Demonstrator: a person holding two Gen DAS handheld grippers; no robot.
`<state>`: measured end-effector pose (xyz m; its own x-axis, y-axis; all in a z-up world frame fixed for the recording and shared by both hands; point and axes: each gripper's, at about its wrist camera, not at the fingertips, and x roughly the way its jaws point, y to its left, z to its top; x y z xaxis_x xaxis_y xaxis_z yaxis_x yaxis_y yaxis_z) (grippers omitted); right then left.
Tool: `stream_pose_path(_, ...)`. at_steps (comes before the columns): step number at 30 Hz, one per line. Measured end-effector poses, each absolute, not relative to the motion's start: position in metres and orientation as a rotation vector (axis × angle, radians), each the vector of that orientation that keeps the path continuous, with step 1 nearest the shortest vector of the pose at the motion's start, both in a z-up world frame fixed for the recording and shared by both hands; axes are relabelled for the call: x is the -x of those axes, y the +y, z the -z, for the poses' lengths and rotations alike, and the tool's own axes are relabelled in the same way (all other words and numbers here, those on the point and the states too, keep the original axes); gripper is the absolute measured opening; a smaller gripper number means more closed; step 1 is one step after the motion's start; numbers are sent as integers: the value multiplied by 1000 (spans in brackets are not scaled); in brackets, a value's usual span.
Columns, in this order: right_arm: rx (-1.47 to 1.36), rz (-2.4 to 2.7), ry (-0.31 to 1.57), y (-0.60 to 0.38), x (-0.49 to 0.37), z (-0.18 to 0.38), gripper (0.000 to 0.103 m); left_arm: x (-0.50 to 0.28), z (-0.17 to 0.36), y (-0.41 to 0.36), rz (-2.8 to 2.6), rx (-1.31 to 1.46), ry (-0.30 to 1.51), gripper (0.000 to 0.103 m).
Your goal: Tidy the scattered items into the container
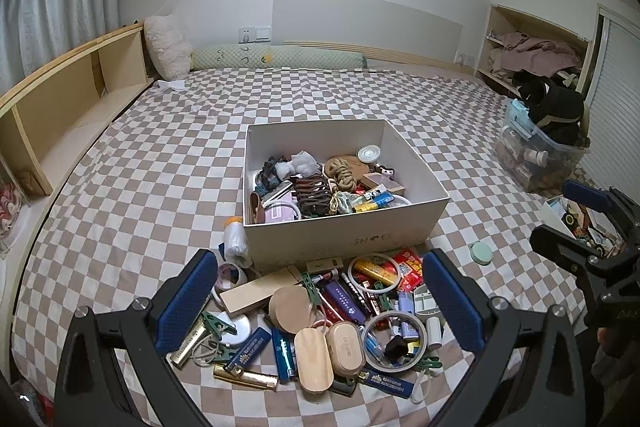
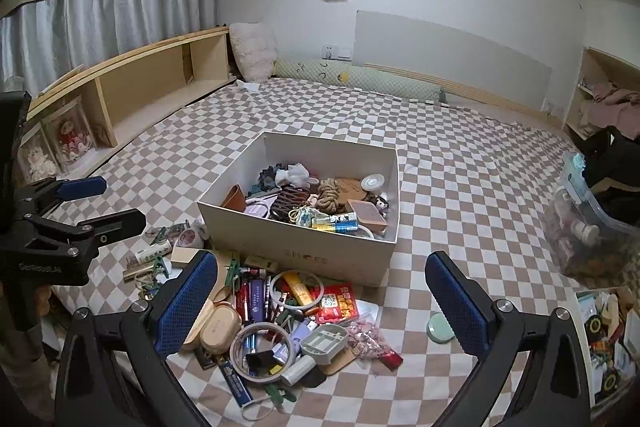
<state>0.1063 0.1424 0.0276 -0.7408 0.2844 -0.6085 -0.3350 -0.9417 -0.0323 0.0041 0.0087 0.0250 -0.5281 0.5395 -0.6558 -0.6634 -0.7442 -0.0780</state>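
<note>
2 grippers, both with jaws spread wide and holding nothing: left gripper (image 1: pixel 316 291) over the pile, right gripper (image 2: pixel 320 291) beside it.

1 white box (image 1: pixel 344 235), on the checked bed (image 1: pixel 160 163), about half filled: rope, hair ties, socks, tubes, small tin.

Dozens of loose items heaped just in front of the box: tape ring (image 1: pixel 394 341), wooden cases (image 1: pixel 314 359), round wooden lid (image 1: pixel 291 309), lighters, clips, red packet (image 2: pixel 338 301), grey tray (image 2: pixel 323 343). 1 green disc (image 1: pixel 481 252) lying apart to the right.

Judged status: partly done; most of the pile not yet boxed.

Left view only: white bottle (image 1: pixel 235 241) against the box's left corner, gold lighter at the pile's near edge.
Right view only: pink candy bag (image 2: pixel 370 341), dolls in the side shelf (image 2: pixel 72 143).
</note>
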Motion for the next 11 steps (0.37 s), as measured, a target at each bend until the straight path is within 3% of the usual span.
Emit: stream_pose_path(11,917,-2646,117,145,-108,-27,103,-4,-27,4,-2258,884,224,103)
